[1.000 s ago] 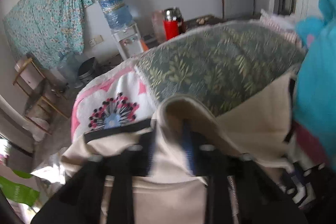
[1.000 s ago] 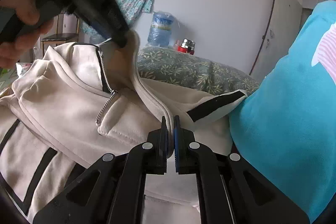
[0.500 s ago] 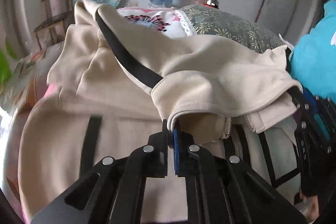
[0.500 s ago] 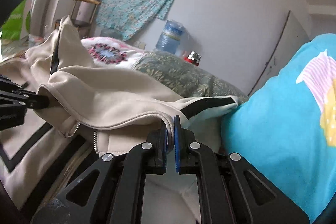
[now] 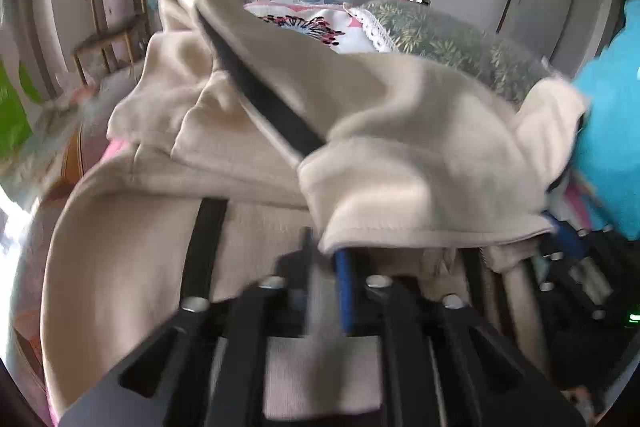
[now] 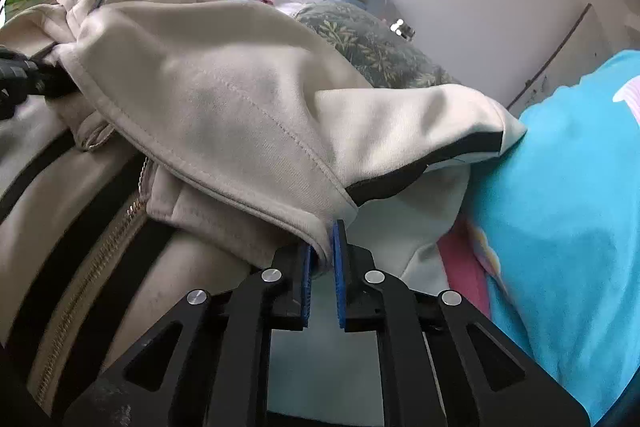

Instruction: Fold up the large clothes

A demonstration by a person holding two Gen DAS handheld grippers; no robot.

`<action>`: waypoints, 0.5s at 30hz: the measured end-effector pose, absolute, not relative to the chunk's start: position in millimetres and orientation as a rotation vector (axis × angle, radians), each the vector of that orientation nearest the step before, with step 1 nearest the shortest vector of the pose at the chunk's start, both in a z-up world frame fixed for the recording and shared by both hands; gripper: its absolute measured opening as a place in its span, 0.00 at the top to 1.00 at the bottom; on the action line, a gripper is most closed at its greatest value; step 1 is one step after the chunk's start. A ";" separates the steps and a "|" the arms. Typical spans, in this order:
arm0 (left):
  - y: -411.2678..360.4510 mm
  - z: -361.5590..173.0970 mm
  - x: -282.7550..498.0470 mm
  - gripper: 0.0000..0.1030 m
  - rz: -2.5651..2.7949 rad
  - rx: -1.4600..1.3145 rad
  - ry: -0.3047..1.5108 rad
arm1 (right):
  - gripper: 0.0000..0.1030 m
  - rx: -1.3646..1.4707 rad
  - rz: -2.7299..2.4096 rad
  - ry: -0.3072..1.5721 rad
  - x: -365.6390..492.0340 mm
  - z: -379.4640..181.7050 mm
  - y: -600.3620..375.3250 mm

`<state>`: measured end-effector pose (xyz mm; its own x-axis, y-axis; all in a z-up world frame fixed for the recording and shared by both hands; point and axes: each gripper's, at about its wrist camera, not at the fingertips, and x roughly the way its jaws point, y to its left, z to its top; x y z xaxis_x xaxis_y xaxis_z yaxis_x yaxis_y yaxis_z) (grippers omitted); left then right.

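The cream zip-up jacket with black stripes (image 6: 240, 99) lies on the bed, one flap folded across its body. Right gripper (image 6: 322, 259) pinches the hem, jaws slightly parted; left gripper (image 5: 326, 267) looks blurred, apparently gripping too. Next, I judge: lay flap flat, release.

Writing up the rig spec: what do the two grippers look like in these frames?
Both match: the right gripper has black angular linkage arms with triangular cutouts, round silver fasteners at the joints, and blue pads on the inner faces of flat black fingers. The left gripper shows the same build, though motion-blurred. No cables, markings or sleeves are visible.
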<state>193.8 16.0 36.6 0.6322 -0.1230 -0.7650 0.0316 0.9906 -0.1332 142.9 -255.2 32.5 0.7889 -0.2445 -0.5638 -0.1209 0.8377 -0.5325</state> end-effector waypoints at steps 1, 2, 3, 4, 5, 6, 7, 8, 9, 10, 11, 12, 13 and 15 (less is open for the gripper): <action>23.1 36.8 188.6 0.65 -0.096 -0.129 0.895 | 0.58 -0.604 -0.117 0.677 141.5 34.0 -256.0; 26.9 37.4 183.6 0.61 -0.100 -0.138 0.900 | 0.46 -0.616 -0.136 0.692 138.8 34.1 -258.3; 31.8 39.0 178.1 0.61 -0.107 -0.142 0.902 | 0.46 -0.605 -0.123 0.700 134.3 37.4 -262.5; 38.0 43.6 168.6 0.60 -0.111 -0.142 0.898 | 0.46 -0.565 -0.100 0.711 124.5 43.4 -268.9; 45.2 50.7 159.2 0.60 -0.125 -0.156 0.888 | 0.45 -0.536 -0.099 0.705 116.5 49.8 -273.9; 50.6 57.5 152.4 0.60 -0.149 -0.184 0.870 | 0.45 -0.516 -0.104 0.693 105.2 59.4 -278.6; 59.6 69.1 142.3 0.60 -0.176 -0.222 0.830 | 0.45 -0.509 -0.104 0.680 96.2 65.9 -279.7; 67.8 83.3 136.6 0.60 -0.186 -0.237 0.789 | 0.45 -0.495 -0.099 0.660 87.7 75.7 -281.0; 75.0 95.4 137.2 0.60 -0.191 -0.247 0.759 | 0.45 -0.484 -0.089 0.649 82.7 79.1 -280.9; 80.1 102.6 141.5 0.60 -0.195 -0.259 0.748 | 0.41 -0.467 -0.068 0.638 79.3 84.1 -281.0; 86.1 109.4 152.1 0.60 -0.201 -0.280 0.748 | 0.39 -0.439 -0.034 0.632 78.3 87.3 -282.7; 93.3 114.4 167.8 0.58 -0.211 -0.311 0.746 | 0.38 -0.408 -0.004 0.630 77.8 87.5 -284.5; 95.2 115.4 181.2 0.51 -0.219 -0.324 0.747 | 0.34 -0.332 0.055 0.635 76.3 85.4 -290.3; 100.6 112.7 209.4 0.49 -0.221 -0.354 0.761 | 0.30 -0.203 0.118 0.648 69.8 83.7 -298.3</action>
<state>209.4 100.6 112.7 0.7055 -0.3203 -0.6322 0.0676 0.9184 -0.3898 69.8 -298.3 83.7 0.7918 0.0455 -0.6090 -0.1716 0.9736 -0.1503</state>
